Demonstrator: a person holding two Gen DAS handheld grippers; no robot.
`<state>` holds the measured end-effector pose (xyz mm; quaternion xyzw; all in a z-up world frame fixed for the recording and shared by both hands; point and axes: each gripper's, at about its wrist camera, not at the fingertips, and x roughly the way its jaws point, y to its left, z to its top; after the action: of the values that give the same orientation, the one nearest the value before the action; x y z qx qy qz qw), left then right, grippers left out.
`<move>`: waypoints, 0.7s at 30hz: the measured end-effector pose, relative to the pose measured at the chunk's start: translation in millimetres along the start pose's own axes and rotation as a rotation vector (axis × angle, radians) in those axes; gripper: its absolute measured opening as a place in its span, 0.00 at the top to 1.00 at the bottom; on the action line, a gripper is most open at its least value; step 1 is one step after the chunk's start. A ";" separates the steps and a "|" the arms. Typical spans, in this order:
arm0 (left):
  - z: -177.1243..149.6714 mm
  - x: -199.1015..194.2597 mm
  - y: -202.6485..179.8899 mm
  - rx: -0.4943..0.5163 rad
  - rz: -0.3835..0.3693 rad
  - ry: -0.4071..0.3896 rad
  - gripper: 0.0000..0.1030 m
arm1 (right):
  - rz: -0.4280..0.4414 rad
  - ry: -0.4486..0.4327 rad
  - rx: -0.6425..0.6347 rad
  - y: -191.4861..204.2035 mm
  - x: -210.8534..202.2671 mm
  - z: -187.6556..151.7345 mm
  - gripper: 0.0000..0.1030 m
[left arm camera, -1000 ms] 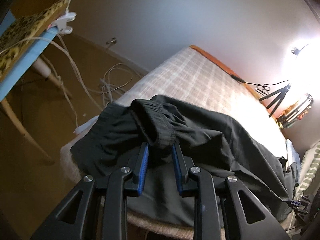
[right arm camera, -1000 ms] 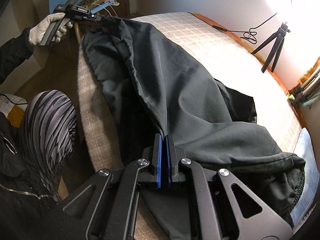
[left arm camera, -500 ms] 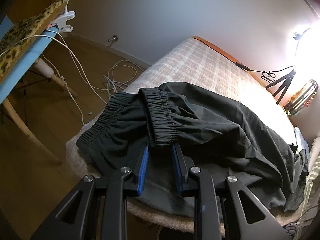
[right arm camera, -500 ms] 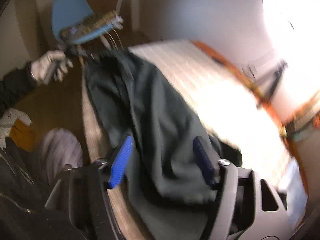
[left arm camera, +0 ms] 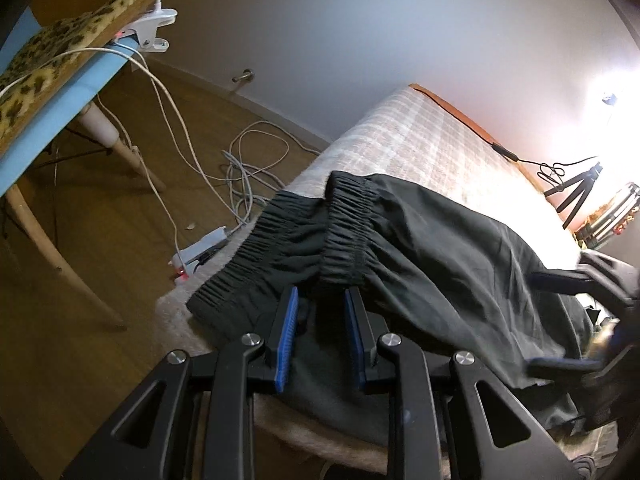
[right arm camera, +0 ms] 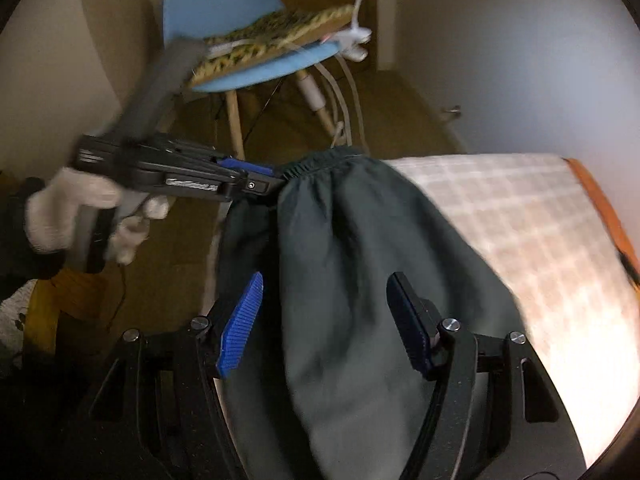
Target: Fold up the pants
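Note:
Dark green-black pants (left arm camera: 436, 240) lie on the bed with the checked cover (left arm camera: 420, 148), folded lengthwise, the elastic waistband (left arm camera: 348, 232) at the near left end. My left gripper (left arm camera: 320, 308) is open, its blue pads just short of the waistband, holding nothing. In the right wrist view the pants (right arm camera: 360, 280) run away toward the waistband (right arm camera: 320, 160). My right gripper (right arm camera: 328, 300) is wide open above the cloth, empty. The left gripper (right arm camera: 256, 174) shows there at the waistband, held by a white-gloved hand (right arm camera: 80, 208).
A blue chair (left arm camera: 48, 120) with a leopard cushion (left arm camera: 60, 44) stands left of the bed. White cables (left arm camera: 248, 160) and a power strip (left arm camera: 200, 248) lie on the wooden floor. A tripod (left arm camera: 576, 192) and bright lamp stand at the far right.
My right gripper let go of the pants, opened wide and swung toward the waistband end. My left gripper released the waistband, which now lies flat on the bed.

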<state>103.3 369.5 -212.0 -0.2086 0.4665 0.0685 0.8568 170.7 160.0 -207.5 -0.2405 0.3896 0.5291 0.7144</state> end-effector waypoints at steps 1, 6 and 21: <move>-0.2 0.4 2.2 -0.001 0.000 0.003 0.80 | 0.007 0.013 -0.003 3.5 12.2 3.2 0.34; -4.9 5.3 12.6 -0.008 -0.015 0.040 0.80 | 0.024 0.059 -0.042 21.7 50.8 13.0 0.35; -33.2 10.0 -7.6 0.148 0.103 0.040 0.80 | 0.000 0.087 0.068 7.0 61.8 23.1 0.93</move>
<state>85.7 347.9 -233.9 -0.1218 0.4975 0.0736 0.8557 179.5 214.9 -243.7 -0.2388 0.4383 0.5044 0.7046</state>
